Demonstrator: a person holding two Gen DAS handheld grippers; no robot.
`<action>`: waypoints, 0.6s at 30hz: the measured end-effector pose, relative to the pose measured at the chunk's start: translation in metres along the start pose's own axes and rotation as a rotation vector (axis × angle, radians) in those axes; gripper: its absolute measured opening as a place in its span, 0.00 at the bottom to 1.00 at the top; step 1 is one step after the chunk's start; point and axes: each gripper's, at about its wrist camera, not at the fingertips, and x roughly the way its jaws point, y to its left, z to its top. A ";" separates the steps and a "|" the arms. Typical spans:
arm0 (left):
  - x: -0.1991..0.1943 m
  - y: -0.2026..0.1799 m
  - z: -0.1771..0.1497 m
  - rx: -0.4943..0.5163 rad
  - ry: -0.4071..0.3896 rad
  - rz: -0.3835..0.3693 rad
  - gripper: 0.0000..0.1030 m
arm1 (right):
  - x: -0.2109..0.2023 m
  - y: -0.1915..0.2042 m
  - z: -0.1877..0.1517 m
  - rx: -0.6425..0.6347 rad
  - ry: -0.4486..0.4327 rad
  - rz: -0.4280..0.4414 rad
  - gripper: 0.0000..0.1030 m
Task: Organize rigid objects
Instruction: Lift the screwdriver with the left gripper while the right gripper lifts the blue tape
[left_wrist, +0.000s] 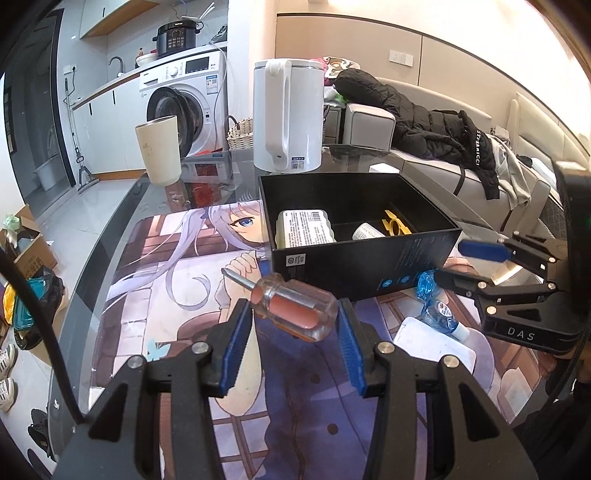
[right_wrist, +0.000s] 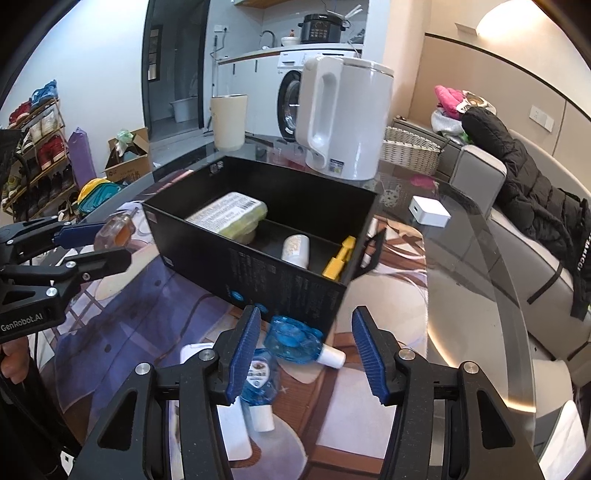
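We take the black box (left_wrist: 364, 254) as landmark. Left gripper (left_wrist: 293, 317) has its fingers (left_wrist: 236, 343) clamped across the clear handle of a stubby screwdriver (left_wrist: 291, 308), held clear of the printed mat, just short of the box's near wall. Long axis runs crosswise to the fingers: metal tip up and to the left, butt end down to the right.

Inside the box, the left compartment holds a pale labelled case (left_wrist: 304, 229); the right holds a white bottle (left_wrist: 367, 232) and a yellow plastic piece (left_wrist: 395, 223).

Right gripper (right_wrist: 308, 362) hovers off the box's near corner, fingers (right_wrist: 369, 358) apart, nothing pinched. Two blue dispensers (right_wrist: 295, 339) lie on the desk below, the nearer one partly under its left finger.

Our judgement: the left hand makes the drop, forward over the wall.
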 end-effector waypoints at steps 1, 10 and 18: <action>0.000 0.000 0.000 0.000 -0.001 0.001 0.44 | 0.001 -0.001 -0.002 0.006 0.010 0.005 0.51; -0.001 -0.003 0.004 0.003 -0.020 -0.005 0.44 | 0.021 -0.014 -0.010 0.080 0.090 0.061 0.52; -0.002 -0.002 0.006 -0.004 -0.026 -0.010 0.44 | 0.039 -0.008 -0.009 0.125 0.146 0.062 0.52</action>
